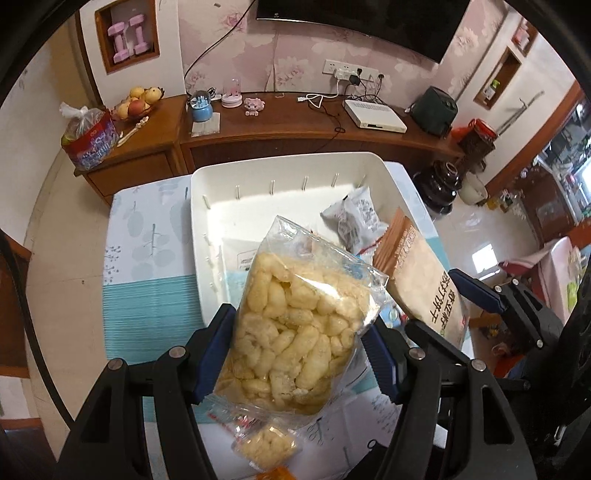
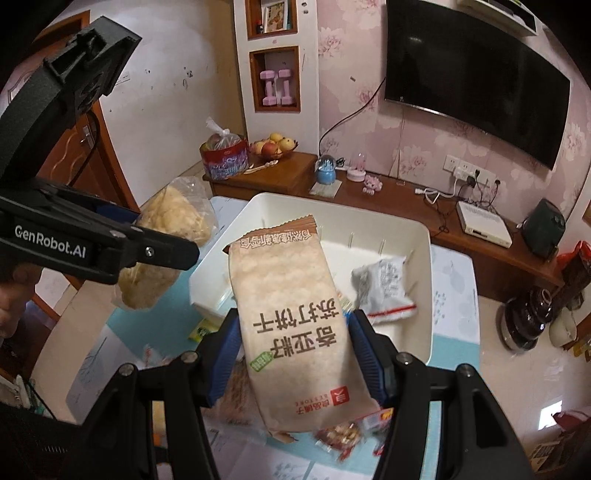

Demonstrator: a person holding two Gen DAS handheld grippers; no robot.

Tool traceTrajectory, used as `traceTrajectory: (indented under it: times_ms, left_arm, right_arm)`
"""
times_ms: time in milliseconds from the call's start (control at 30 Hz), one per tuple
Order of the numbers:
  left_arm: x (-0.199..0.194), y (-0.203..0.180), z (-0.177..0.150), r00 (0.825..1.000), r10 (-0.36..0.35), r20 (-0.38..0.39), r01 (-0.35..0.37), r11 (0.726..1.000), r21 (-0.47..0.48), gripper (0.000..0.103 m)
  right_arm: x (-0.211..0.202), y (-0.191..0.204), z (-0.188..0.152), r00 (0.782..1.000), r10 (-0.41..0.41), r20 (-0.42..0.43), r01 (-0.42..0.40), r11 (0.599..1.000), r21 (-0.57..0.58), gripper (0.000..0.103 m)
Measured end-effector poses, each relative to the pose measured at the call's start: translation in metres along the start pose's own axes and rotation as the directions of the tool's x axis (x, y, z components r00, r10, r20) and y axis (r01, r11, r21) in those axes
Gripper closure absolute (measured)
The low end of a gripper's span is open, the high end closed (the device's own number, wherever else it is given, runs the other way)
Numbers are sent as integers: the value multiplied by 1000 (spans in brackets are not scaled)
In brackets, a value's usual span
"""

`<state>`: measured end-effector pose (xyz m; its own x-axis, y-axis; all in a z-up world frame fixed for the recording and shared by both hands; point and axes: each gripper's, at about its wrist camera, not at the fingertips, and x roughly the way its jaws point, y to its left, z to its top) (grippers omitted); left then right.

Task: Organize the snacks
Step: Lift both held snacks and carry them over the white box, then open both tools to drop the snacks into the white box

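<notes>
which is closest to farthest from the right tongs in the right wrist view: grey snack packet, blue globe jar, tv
1. Grey snack packet, lying in the white bin, just beyond the right tongs.
2. Blue globe jar, on the wooden cabinet behind the bin.
3. TV, on the wall, upper right.

**Room behind the work surface**

Pink floral wallpaper point(image 2: 369, 122) behind a wall-mounted dark television point(image 2: 476, 88). Below it, a long wooden cabinet point(image 1: 280, 129) bearing a fruit bowl point(image 1: 136, 103), a white set-top box point(image 1: 373, 116) and cables. Recessed wall niche point(image 1: 127, 35) holding pink dumbbells point(image 1: 129, 40). Pale glossy floor tiles point(image 1: 476, 225).
</notes>
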<state>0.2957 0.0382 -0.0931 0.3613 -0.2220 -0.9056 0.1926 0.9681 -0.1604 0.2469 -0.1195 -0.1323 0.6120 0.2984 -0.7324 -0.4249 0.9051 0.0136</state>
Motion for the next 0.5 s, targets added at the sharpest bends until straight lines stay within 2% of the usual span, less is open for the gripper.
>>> traceTrajectory:
  times_ms: [133, 300, 500]
  left_arm:
    - [14, 2, 8, 1000, 1, 1, -1, 1000, -26, 36]
    - [31, 8, 14, 999, -25, 40, 28, 996, -82, 36]
    - [51, 16, 20, 998, -50, 24, 53, 990, -131, 36]
  right_arm:
    - [15, -8, 3, 1000, -6, 22, 6, 1000, 8, 44]
    - [32, -11, 0, 998, -23, 64, 24, 1000, -18, 44]
    - [50, -17, -1, 996, -32, 86, 35, 999, -26, 44]
